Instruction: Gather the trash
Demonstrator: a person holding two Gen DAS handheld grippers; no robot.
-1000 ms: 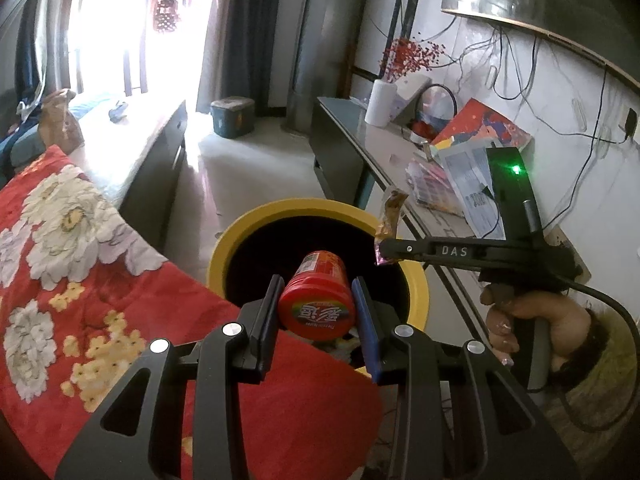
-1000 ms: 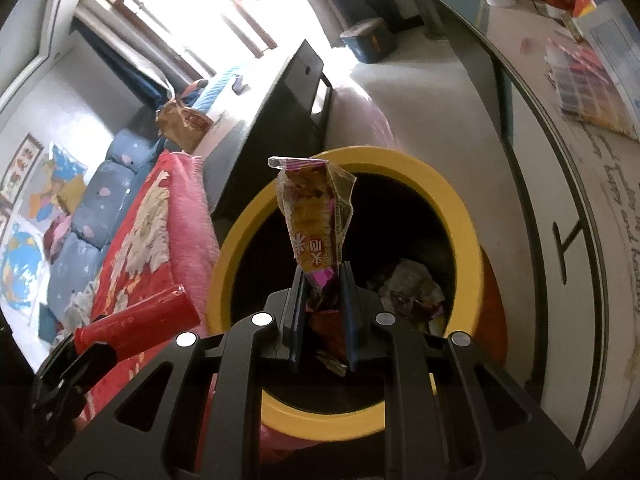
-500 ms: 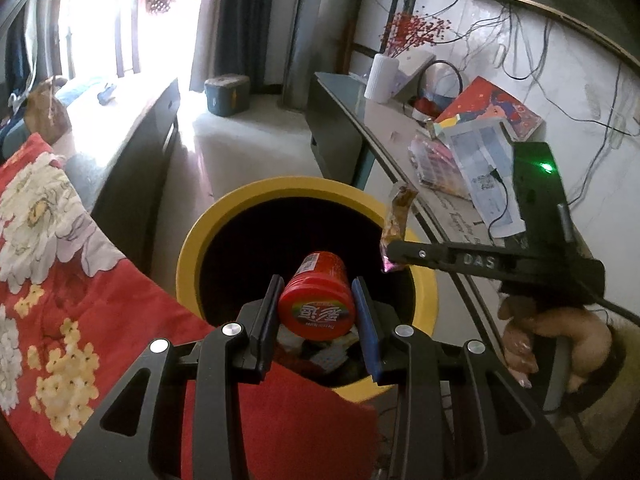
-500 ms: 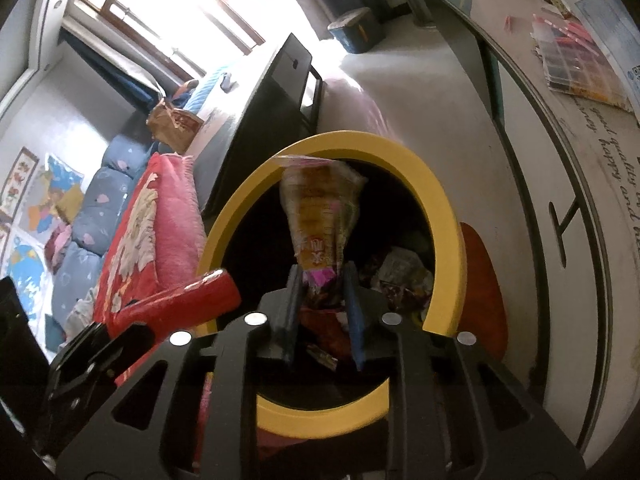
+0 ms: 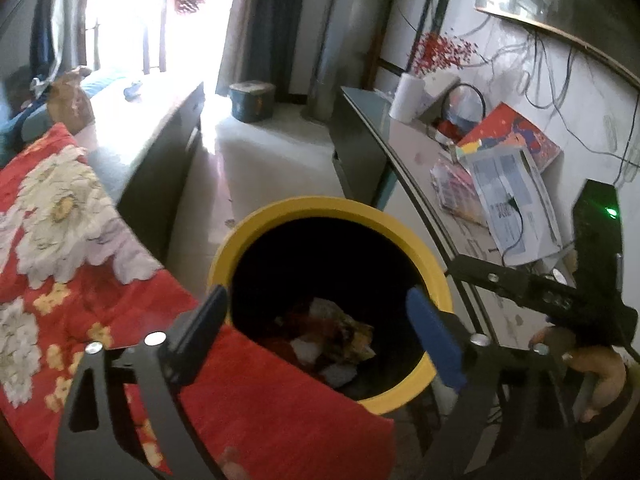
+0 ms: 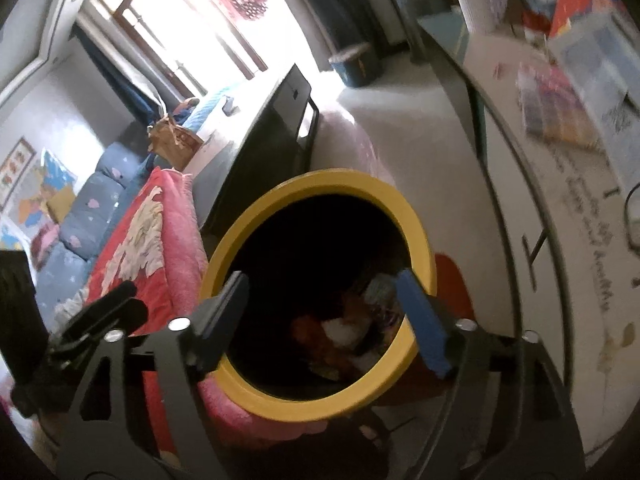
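A red flowered blanket (image 5: 72, 248) is seen at the left. The left gripper (image 5: 320, 320) is opening wide, with nothing between its jaws, above the yellow bin (image 5: 332, 208). Trash (image 5: 332, 332) lies inside the bin. The right gripper (image 6: 324, 304) is opening too, also empty.

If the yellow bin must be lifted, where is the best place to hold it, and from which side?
Probably the yellow bin's rim on its floor side, from above with one finger inside: the rim is thin and bare there, while the red blanket covers the near edge.

Black claw (image 5: 316, 316) frames, silver screws, one blue pad (image 5: 434, 340) each.
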